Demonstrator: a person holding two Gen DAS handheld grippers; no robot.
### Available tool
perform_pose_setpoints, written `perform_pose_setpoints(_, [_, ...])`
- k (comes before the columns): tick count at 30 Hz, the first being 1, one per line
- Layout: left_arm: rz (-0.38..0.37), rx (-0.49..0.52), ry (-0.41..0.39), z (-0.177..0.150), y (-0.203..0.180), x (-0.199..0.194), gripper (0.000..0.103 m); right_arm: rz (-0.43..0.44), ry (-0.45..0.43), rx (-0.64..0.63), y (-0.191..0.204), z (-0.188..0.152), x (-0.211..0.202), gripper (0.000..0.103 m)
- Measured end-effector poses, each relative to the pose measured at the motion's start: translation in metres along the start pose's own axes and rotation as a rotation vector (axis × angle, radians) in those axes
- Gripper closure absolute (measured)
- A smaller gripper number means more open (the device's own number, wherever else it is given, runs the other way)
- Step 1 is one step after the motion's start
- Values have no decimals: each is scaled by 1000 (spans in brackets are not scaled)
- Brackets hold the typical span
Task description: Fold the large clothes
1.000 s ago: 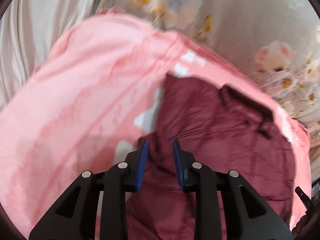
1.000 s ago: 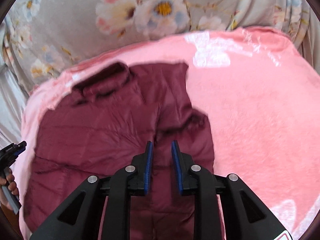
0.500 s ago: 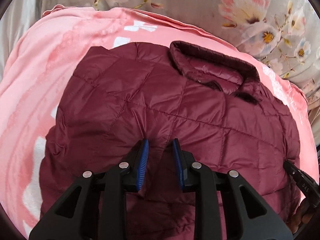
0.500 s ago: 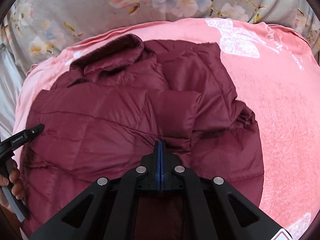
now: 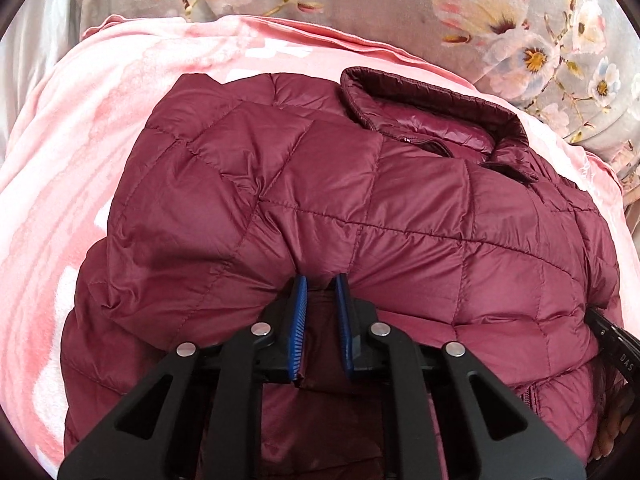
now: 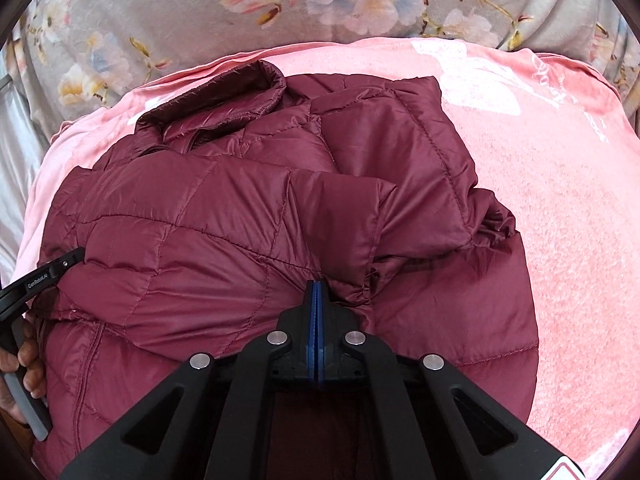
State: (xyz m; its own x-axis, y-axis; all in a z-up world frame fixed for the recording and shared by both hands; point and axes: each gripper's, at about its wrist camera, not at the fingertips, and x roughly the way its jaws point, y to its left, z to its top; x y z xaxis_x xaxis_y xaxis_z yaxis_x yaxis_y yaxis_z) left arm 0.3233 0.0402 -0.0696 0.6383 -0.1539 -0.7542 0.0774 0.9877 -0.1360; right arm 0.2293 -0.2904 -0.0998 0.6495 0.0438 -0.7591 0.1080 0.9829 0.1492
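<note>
A maroon quilted down jacket (image 5: pixel 360 200) lies on a pink blanket (image 5: pixel 72 160), collar (image 5: pixel 432 96) at the far side. In the right wrist view the jacket (image 6: pixel 200 232) has a sleeve (image 6: pixel 392 168) folded across its front. My left gripper (image 5: pixel 321 280) is open, its blue pads on either side of a fold of jacket fabric at the near edge. My right gripper (image 6: pixel 316 286) is shut, its tips pressed on jacket fabric at a puckered fold; whether cloth is pinched between the pads is hidden.
The pink blanket (image 6: pixel 560 220) lies over a grey floral sheet (image 6: pixel 280 8) that runs along the far side. The other gripper's black handle and a hand (image 6: pixel 24 320) show at the left edge of the right wrist view.
My right gripper has closed from open to shut at the jacket's near fold. Both cameras have moved closer over the jacket. My left gripper stays open.
</note>
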Motion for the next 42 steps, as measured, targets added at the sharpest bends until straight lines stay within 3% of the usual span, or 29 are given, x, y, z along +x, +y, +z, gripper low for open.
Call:
perform_pose_setpoints(4, [-19, -10, 3, 3, 4, -9, 88, 2, 29, -14, 0, 5, -8, 103])
perform_pose_setpoints(6, [-41, -29, -7, 9, 10, -21, 88, 9, 36, -6, -1, 10, -17, 95])
perform_pose_setpoints(9, [-36, -34, -58, 28, 17, -45, 79, 62, 11, 38, -2, 25, -33, 88])
perform_pose_setpoints(11, [-67, -52, -71, 46, 18, -55, 66, 104, -14, 57, 3, 39, -40, 81])
perform_pose_setpoints(14, [-124, -92, -61, 72, 13, -55, 65, 155, -16, 61, 15, 50, -38, 75])
perform_pose_setpoints(21, [-181, -152, 25, 107, -16, -5, 65, 205, 35, -2, 52, 46, -15, 75])
perform_pose_setpoints(24, [-180, -169, 51, 116, -26, 16, 66, 222, 4, 71, 45, 70, -5, 75])
perform_pose_setpoints(31, [-162, -198, 155, 119, -39, 68, 66, 362, 59, 287, 31, 117, 58, 74])
perform_pose_setpoints(36, [-203, -272, 202, 116, -24, 84, 69, 387, 107, 369, 30, 125, 91, 74])
perform_pose_setpoints(37, [-206, -269, 202, 115, -23, 84, 76, 389, 106, 376, 31, 125, 93, 75])
perform_pose_setpoints(39, [-207, -256, 204, 116, -23, 84, 86, 401, 88, 374, 32, 124, 92, 91])
perform_pose_setpoints(40, [-204, -245, 200, 115, -23, 83, 92, 398, 72, 358, 34, 125, 87, 92])
perform_pose_setpoints(42, [-211, -228, 195, 116, -22, 79, 93, 382, 37, 314, 36, 125, 75, 94])
